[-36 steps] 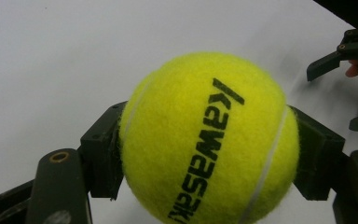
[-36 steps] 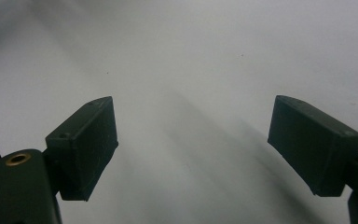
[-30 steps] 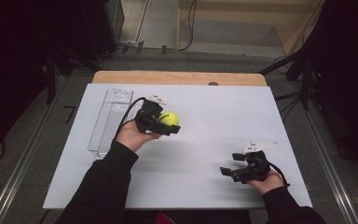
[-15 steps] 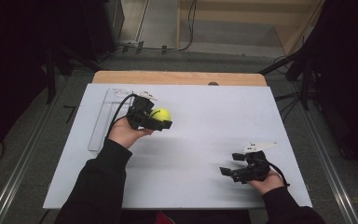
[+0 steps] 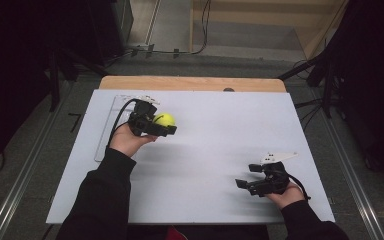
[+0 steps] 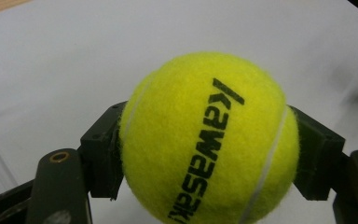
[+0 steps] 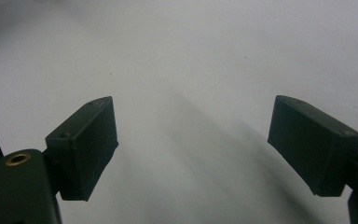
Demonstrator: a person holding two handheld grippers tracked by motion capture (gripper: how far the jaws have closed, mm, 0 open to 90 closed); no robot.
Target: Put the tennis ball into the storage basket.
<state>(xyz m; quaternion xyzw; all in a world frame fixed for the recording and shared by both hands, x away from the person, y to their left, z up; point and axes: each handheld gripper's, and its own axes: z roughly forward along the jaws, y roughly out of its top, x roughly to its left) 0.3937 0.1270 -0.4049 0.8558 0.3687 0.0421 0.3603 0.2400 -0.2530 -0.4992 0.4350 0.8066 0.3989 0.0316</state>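
My left gripper [image 5: 161, 125] is clamped on the tennis ball [image 6: 209, 140], pads [image 6: 103, 149] pressing on opposite sides at about its widest line. Ball sits right at the jaw tips, held clear above the white table [image 5: 220, 150]. Felt cover is fuzzy, so I judge grip friction good and slip unlikely. Light, hollow, springy: it gives a little under squeeze, nothing fragile, no need to clamp harder. Best hold is across the middle as now; off-centre it would likely squirt out. It'll roll and bounce if I let go from height, so release low.

Just behind my left gripper, toward the table's left edge, lies a clear plastic tray [image 5: 111, 122], long and narrow; what's in it I can't tell.

My right gripper [image 5: 256, 176] rests low over the table's near right part, well apart from the ball. Its jaws stand wide apart, nothing between them, bare tabletop ahead.

Farther off, a wooden strip [image 5: 190, 83] runs along the table's back edge.
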